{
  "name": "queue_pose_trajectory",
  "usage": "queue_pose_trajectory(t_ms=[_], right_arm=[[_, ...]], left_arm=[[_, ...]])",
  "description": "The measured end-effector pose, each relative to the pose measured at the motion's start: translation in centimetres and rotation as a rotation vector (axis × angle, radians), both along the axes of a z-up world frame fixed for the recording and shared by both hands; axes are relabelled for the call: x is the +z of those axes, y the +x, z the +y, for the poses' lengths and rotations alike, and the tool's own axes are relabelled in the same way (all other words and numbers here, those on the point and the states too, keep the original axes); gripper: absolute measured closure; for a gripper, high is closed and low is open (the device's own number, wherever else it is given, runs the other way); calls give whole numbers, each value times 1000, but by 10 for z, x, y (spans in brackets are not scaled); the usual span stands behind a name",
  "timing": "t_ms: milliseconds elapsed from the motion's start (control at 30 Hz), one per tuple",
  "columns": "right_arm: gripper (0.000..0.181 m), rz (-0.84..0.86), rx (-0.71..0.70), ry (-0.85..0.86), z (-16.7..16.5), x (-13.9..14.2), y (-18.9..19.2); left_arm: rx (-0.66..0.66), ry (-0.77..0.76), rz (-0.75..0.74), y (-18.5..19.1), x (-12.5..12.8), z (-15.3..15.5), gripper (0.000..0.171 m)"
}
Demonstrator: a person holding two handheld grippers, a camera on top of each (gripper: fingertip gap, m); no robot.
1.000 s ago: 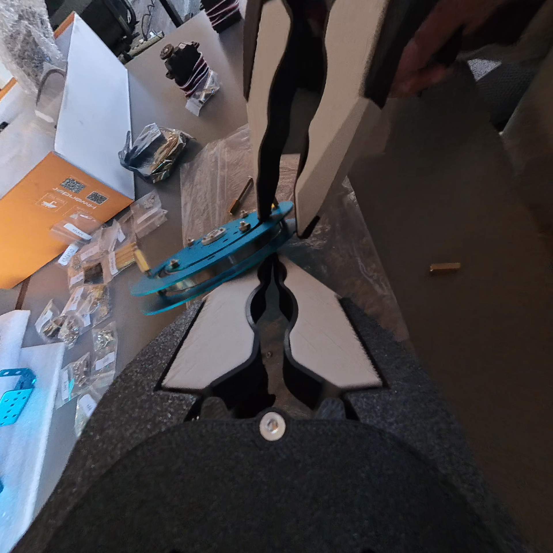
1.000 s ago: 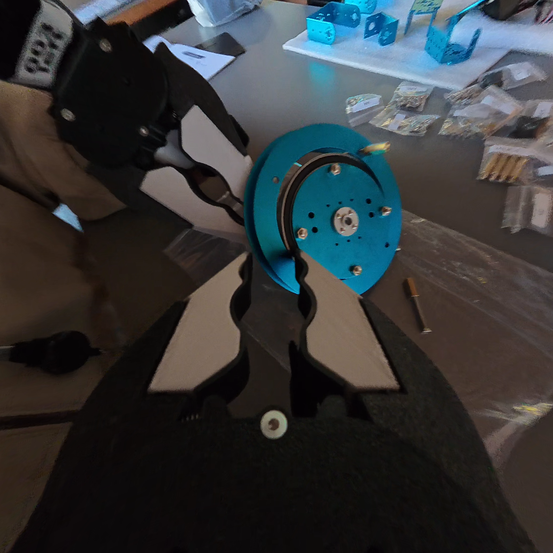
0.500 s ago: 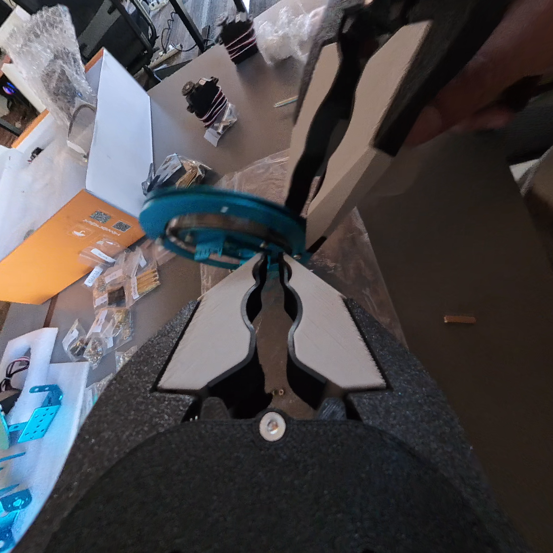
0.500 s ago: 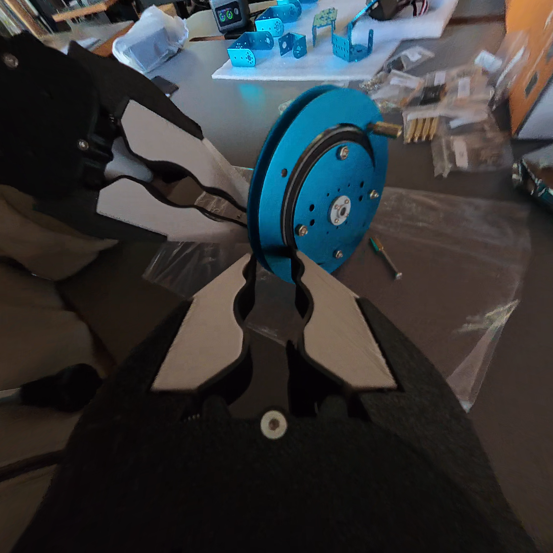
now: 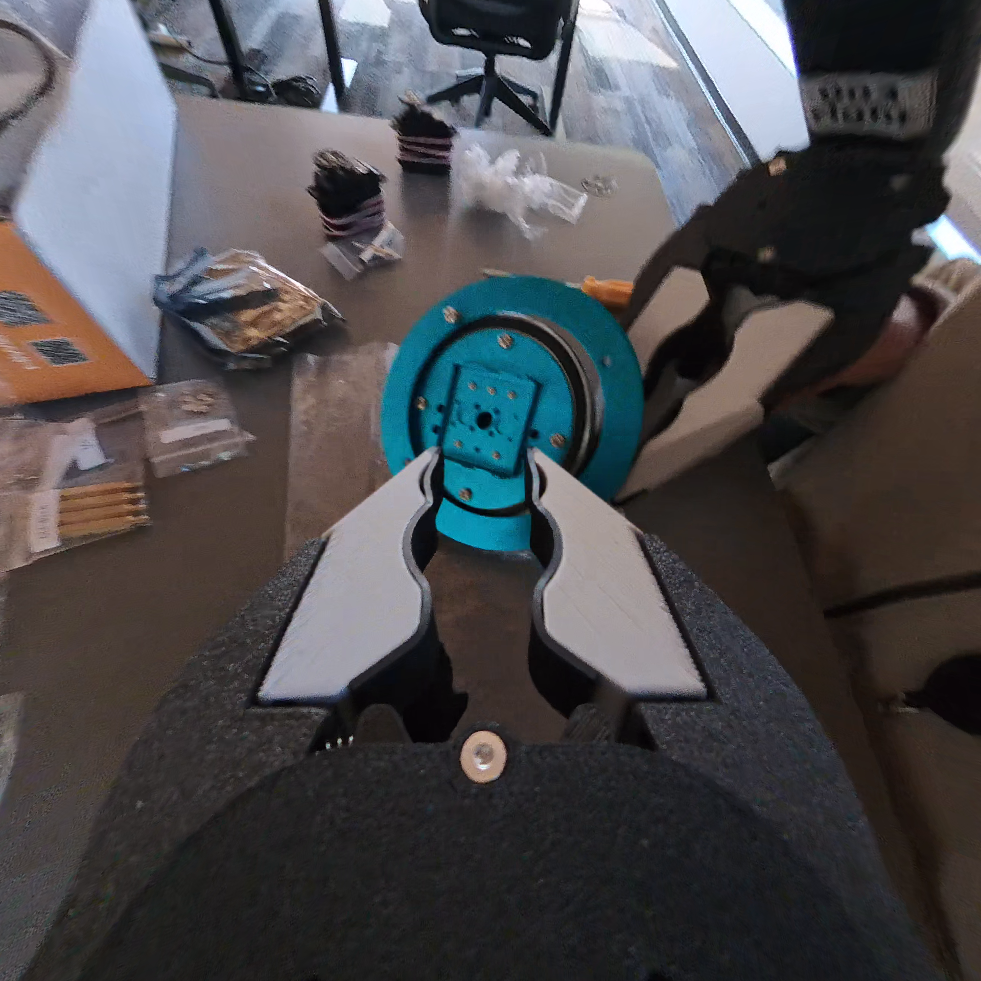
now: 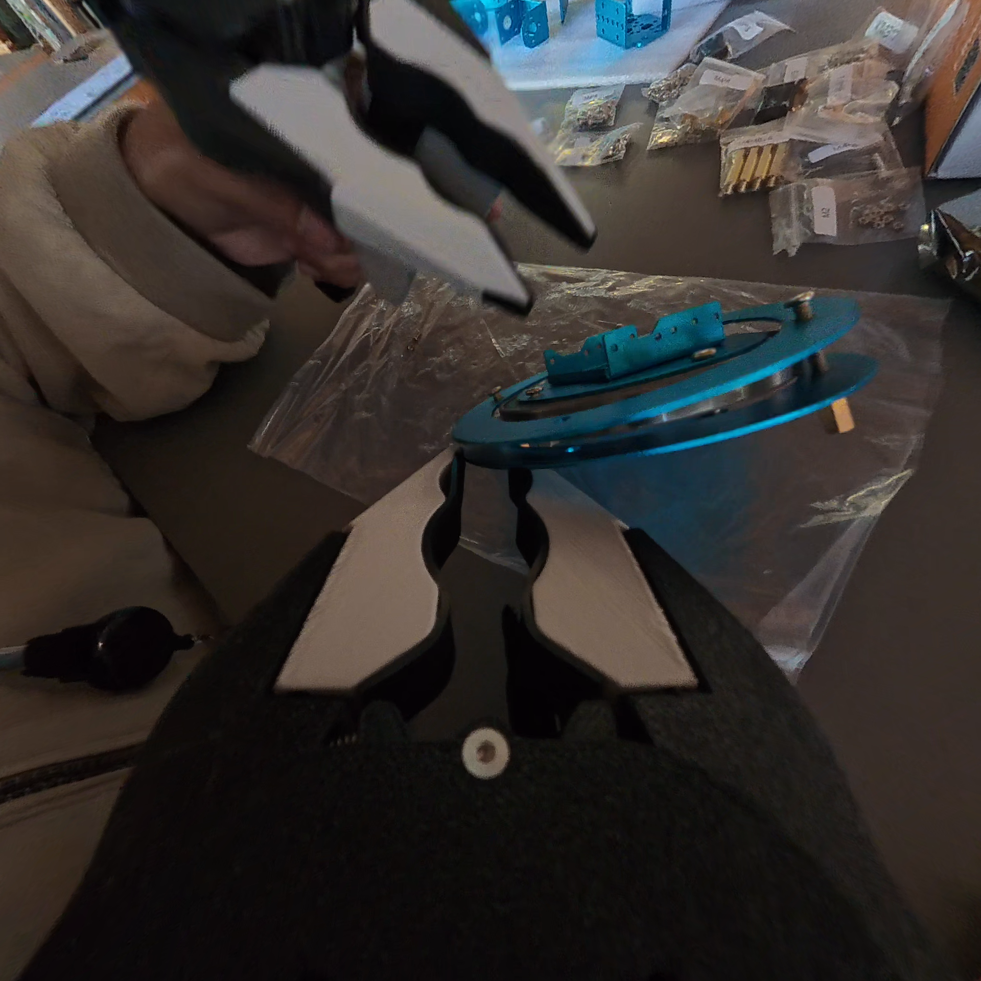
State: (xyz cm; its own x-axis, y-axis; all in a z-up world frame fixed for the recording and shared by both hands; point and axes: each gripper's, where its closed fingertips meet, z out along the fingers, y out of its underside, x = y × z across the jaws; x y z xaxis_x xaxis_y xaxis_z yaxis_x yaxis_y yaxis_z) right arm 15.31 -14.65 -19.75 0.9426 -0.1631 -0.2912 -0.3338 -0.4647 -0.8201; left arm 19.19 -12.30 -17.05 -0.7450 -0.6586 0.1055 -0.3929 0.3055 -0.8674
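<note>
Right tool [image 6: 485,467] pinched narrow on rim of disc [image 6: 663,424], held tilted above sheet [image 6: 610,313] on desk [image 6: 663,228]. Left tool [image 5: 484,456] spread, empty, pointed at bracket [image 5: 491,419] face, apart.

Left gripper [image 5: 483,462]: fingers [image 5: 371,557], pinched on the rim of the blue disc assembly [image 5: 512,393] a second ago, now spread apart and off it; in the right wrist view this gripper [image 6: 536,276] sits above and clear of the disc.

Right gripper [image 6: 485,467]: alone on the disc rim now. Disc [image 6: 663,382] turned from upright, hub face showing, to near flat, bracket side up.
</note>
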Motion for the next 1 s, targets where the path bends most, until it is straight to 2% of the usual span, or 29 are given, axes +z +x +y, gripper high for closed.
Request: queue_pose_trajectory(t_ms=[100,167,333,433,567,633,733,933,1000], right_arm=[[167,58,-19,23,-2,1,3],[166,75,-24,15,-4,-3,6],[159,125,-43,31,-2,-2,5],[147,253,-56,94,-2,5,5],[138,450,-148,196,-5,13,24],[145,419,-219,160,-4,7,34],[169,333,-314,88,-2,3,48],[173,79,-283,-26,9,11,46],[174,15,-262,-51,13,15,42]], left_arm=[[-23,41,14,-11,-17,-10,149],[-14,28,1,-12,-17,-13,160],[-33,81,5,-20,-31,-20,169],[-30,94,10,-22,-36,-19,166],[-3,115,13,-17,-40,-19,160],[8,147,-10,-14,-42,-20,156],[28,168,-34,-10,-41,-20,152],[6,152,1,-14,-40,-14,150],[25,111,14,-14,-30,-3,149]])
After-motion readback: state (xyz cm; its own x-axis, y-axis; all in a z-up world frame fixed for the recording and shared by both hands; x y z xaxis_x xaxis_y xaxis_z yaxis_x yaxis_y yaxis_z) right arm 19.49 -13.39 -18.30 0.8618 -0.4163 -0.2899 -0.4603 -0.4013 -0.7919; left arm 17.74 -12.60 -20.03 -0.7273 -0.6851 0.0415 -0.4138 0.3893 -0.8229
